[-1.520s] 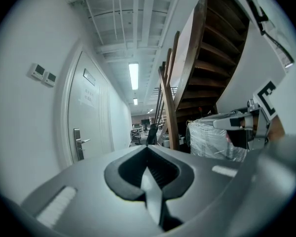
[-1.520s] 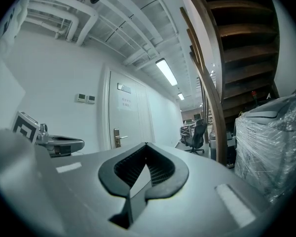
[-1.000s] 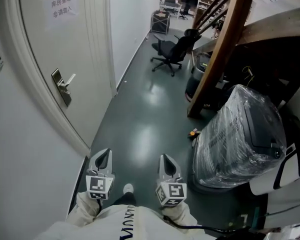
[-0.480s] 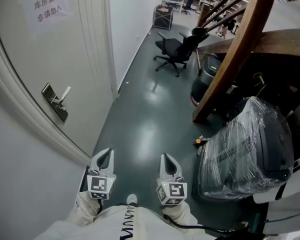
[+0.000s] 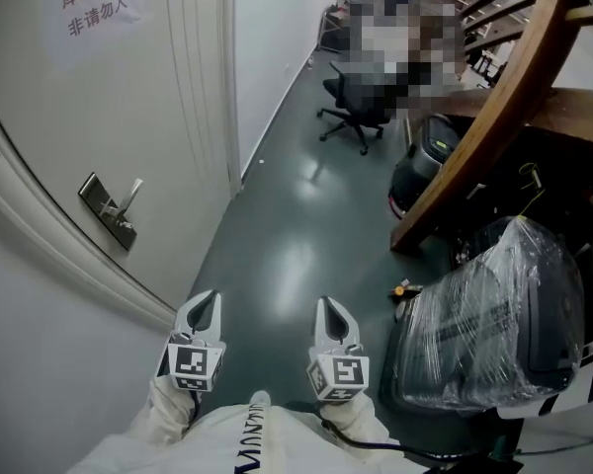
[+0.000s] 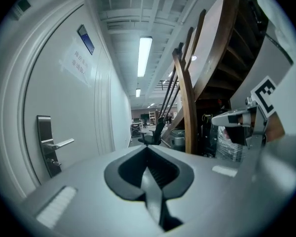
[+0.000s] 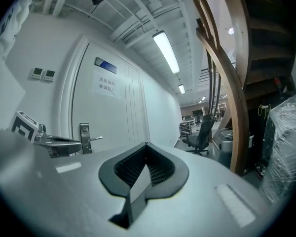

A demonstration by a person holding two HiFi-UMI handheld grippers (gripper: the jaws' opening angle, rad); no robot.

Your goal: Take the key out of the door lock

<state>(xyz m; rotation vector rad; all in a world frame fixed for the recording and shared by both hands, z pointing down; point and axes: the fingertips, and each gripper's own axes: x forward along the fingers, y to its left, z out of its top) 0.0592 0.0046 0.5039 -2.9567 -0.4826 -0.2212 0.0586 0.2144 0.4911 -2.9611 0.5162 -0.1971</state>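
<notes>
Dark green floor (image 5: 287, 255) runs toward twelve o'clock beside a white wall (image 5: 277, 38). A black office chair (image 5: 361, 115) stands at one o'clock, a wooden beam (image 5: 479, 151) at two.

The silver door lock (image 5: 109, 211) sits on the white door (image 5: 128, 97), the key (image 6: 55, 163) seemingly protruding low on it.

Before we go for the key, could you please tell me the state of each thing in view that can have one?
Door: closed.
Door handle: level, untouched.
Key: too small to make out.
Left gripper: shut, empty, short of the door.
Right gripper: shut, empty.
Office chair: upright, unoccupied.
Bulky machine: wrapped in clear film.
</notes>
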